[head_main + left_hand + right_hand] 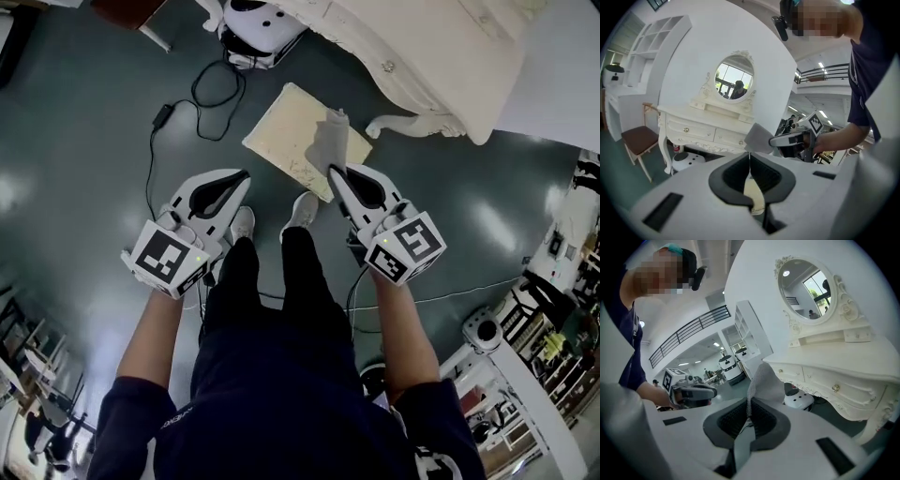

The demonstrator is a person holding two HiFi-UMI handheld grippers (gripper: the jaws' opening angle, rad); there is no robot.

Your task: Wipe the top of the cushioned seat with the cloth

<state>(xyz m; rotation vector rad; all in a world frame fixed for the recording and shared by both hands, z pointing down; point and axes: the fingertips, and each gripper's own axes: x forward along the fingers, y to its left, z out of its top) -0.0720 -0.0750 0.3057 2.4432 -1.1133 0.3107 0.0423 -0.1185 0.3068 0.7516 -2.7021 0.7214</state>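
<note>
Now the cloth [330, 141] is clamped by the right gripper [336, 173] over the seat [286, 127]; left gripper [242, 178] is held closed.

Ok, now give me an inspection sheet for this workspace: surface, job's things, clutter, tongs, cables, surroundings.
Surface: glossy dark green floor.
Job's things: square cream cushioned seat on the floor; grey cloth above it, contact unclear.
Clutter: nothing seen.
Grippers: left tongs shut, nothing held; right tongs shut on the grey cloth.
Cables: black cable with inline adapter lying on the floor left of the seat.
Surroundings: white ornate dressing table with oval mirror; brown-seated chair.
</note>
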